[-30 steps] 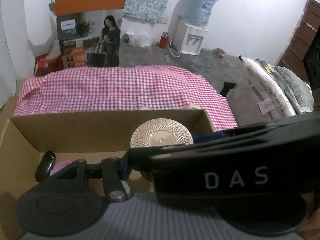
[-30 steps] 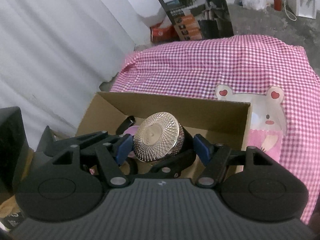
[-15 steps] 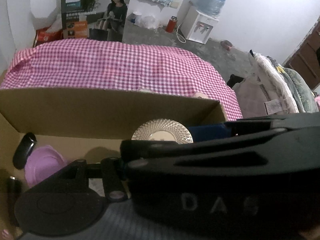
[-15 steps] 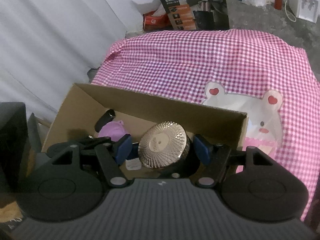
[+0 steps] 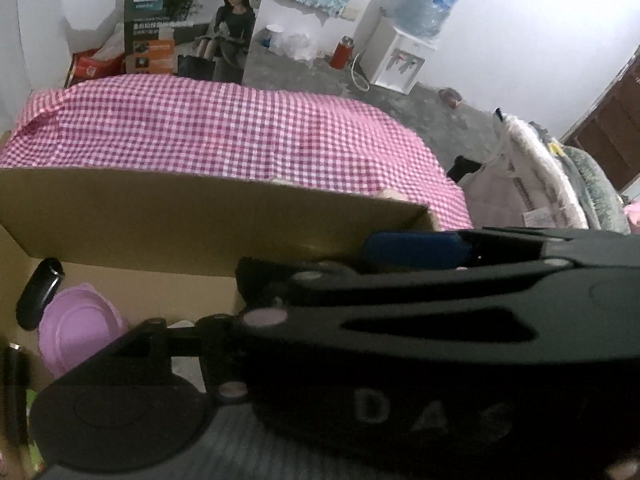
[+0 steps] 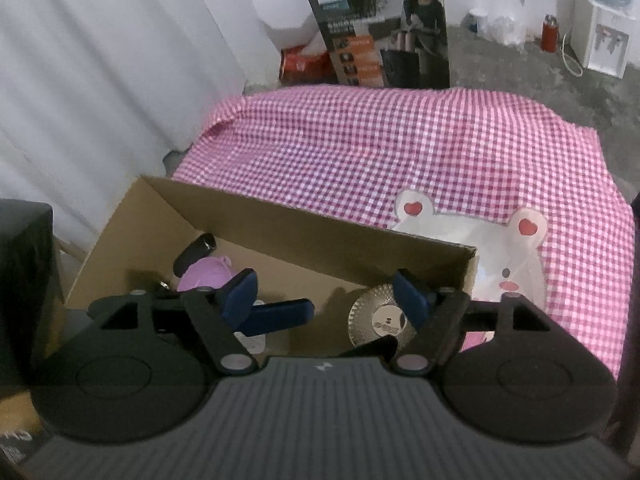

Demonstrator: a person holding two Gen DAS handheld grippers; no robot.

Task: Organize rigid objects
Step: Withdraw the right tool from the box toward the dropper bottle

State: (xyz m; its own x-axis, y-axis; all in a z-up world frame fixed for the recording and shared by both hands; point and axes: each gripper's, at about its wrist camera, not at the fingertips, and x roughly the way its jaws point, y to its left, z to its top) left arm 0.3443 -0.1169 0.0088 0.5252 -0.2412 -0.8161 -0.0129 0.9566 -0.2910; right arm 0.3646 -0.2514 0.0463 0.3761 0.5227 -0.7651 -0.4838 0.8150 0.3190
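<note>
A gold faceted round object [image 6: 378,318] lies in the right end of the cardboard box [image 6: 320,224], just below my right gripper [image 6: 324,294], which is open and empty above the box. A purple plastic piece [image 6: 204,276] and a black cylinder [image 6: 194,254] lie at the box's left; both show in the left wrist view, the purple piece [image 5: 80,324] and the black cylinder [image 5: 40,292]. In the left wrist view the right gripper's body [image 5: 440,340] covers my left gripper's fingers. A blue-padded finger [image 6: 280,314], probably my left gripper's, reaches into the box.
The box sits at the near edge of a table with a pink checked cloth [image 6: 400,152] bearing a bear patch [image 6: 472,232]. A tall printed carton [image 6: 380,28] stands behind the table. A pile of fabric [image 5: 552,184] is at the right.
My right gripper has opened and let the gold object go; it now lies in the box's right end. The right gripper has drawn back and up.
</note>
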